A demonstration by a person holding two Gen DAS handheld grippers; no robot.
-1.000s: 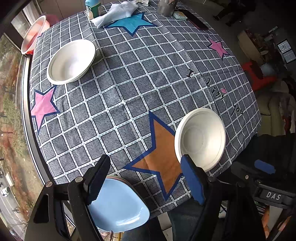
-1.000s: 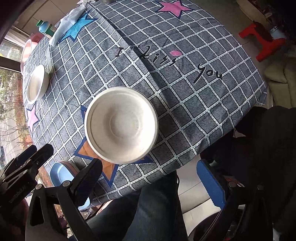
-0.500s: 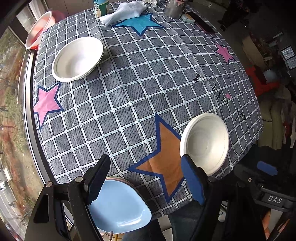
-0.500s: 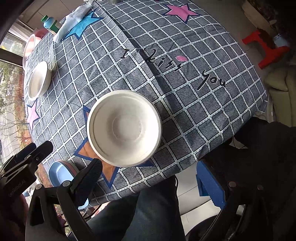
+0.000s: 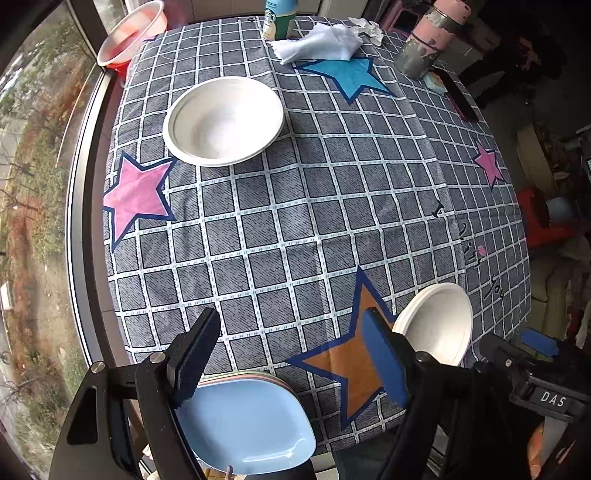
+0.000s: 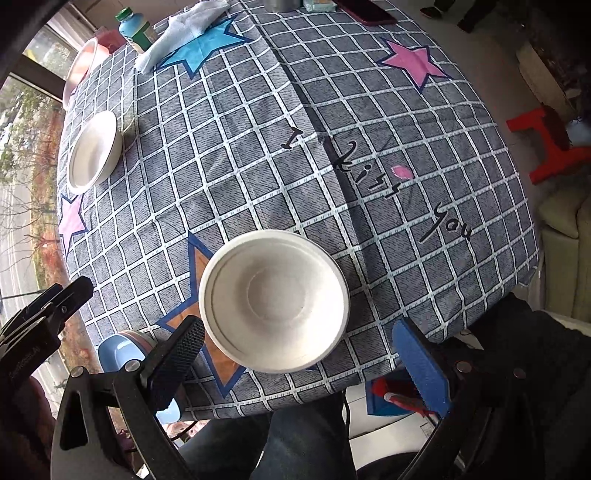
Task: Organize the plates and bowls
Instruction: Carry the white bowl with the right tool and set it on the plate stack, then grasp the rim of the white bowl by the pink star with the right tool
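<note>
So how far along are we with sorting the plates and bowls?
Done: plates sit stacked under the blue plate at the near edge. In hand: nothing; left tongs and right tongs are both open, the right framing the near white bowl. Left: nest it with the far white bowl.

The tablecloth (image 5: pixel 295 206) is dark grey with a white grid, dotted with stars: pink (image 5: pixel 136 195), blue (image 5: pixel 347 75) and orange edged in navy (image 5: pixel 354 354), plus black script (reading "I kiss you") (image 6: pixel 376 184). Both bowls, far left (image 5: pixel 221 120) and near right (image 6: pixel 273 301), are plain white. The stacked plates (image 5: pixel 243 421) show light blue on top, with pastel rims beneath. The basin (image 5: pixel 129 33) at the far left is translucent pink. The gripper pads are black (image 5: pixel 195 350) and blue (image 5: pixel 384 356).
</note>
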